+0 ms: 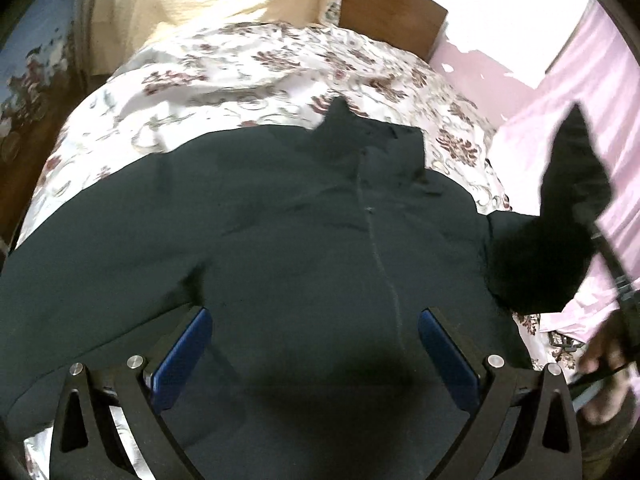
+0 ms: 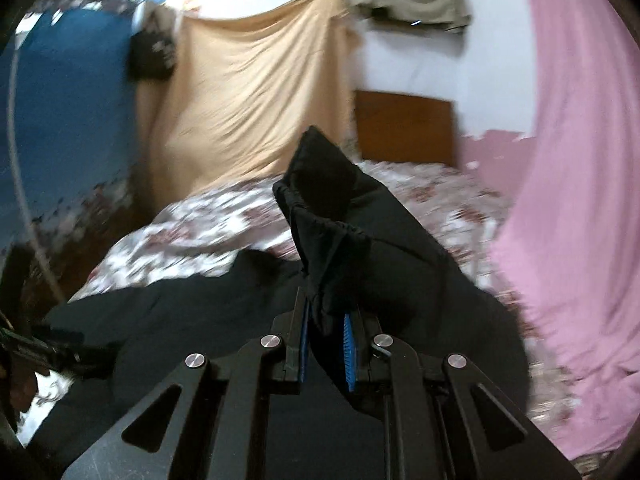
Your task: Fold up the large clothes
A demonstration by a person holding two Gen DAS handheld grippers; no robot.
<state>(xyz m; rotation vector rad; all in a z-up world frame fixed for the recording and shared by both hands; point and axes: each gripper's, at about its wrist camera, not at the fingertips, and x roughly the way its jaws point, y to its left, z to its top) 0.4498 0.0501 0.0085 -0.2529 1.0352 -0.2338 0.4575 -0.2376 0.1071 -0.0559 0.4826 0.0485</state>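
Observation:
A large black zip-front jacket (image 1: 280, 220) lies spread on the floral bedsheet (image 1: 224, 80), collar toward the headboard. My left gripper (image 1: 314, 320) hovers above its lower front, wide open, with nothing between the blue pads (image 1: 188, 348). At the right edge of the left wrist view, the jacket's sleeve (image 1: 568, 184) is lifted off the bed by the right gripper, held by a hand (image 1: 600, 360). In the right wrist view my right gripper (image 2: 326, 320) is shut on that sleeve's cuff (image 2: 320, 200), which stands up from the pads, the rest of the jacket (image 2: 180, 312) below it.
A wooden headboard (image 1: 394, 12) stands at the bed's far end. A pink curtain (image 2: 580, 220) hangs on the right, a beige cloth (image 2: 256, 100) behind the bed and a blue cloth (image 2: 68, 100) on the left. The left gripper (image 2: 36, 348) shows at the right wrist view's left edge.

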